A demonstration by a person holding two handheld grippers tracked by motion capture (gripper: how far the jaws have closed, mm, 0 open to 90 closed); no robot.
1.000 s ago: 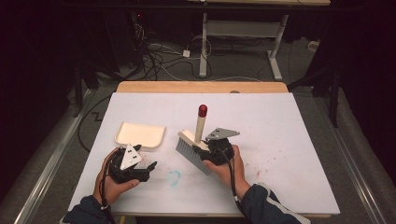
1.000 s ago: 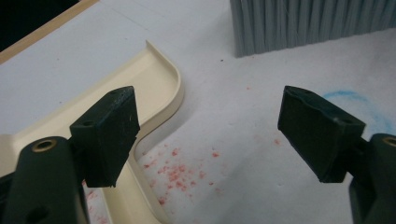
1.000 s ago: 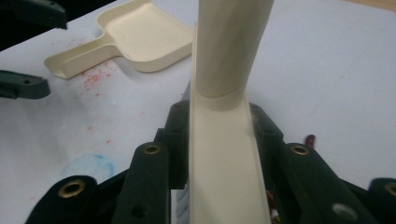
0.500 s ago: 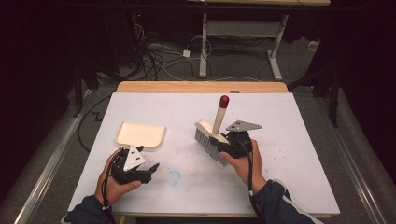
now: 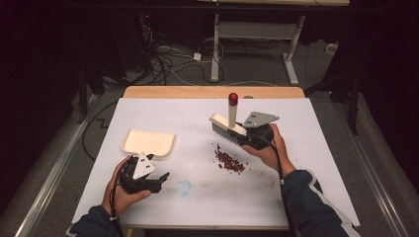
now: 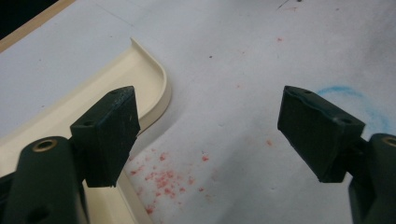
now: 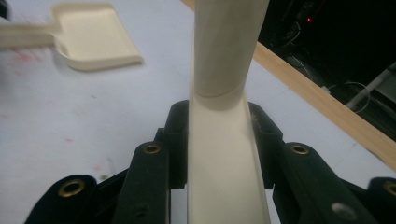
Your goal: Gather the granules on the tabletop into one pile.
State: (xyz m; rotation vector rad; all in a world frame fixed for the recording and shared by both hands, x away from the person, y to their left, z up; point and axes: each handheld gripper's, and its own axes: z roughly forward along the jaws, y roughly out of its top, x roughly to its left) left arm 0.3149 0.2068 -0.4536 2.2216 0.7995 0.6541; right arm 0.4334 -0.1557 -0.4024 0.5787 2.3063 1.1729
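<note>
Gripping the brush (image 5: 228,129) in my right claw (image 5: 245,138), I note my left claw (image 5: 159,177) gaping, dustpan (image 5: 148,142) just beyond it.

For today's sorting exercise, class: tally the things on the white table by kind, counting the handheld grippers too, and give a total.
Brushes: 1, the brush, held in the right gripper
Dustpans: 1, the cream dustpan
Piles of red crumbs: 1, the crumbs
Grippers: 2, the right gripper and the open left gripper
Total: 5
</note>
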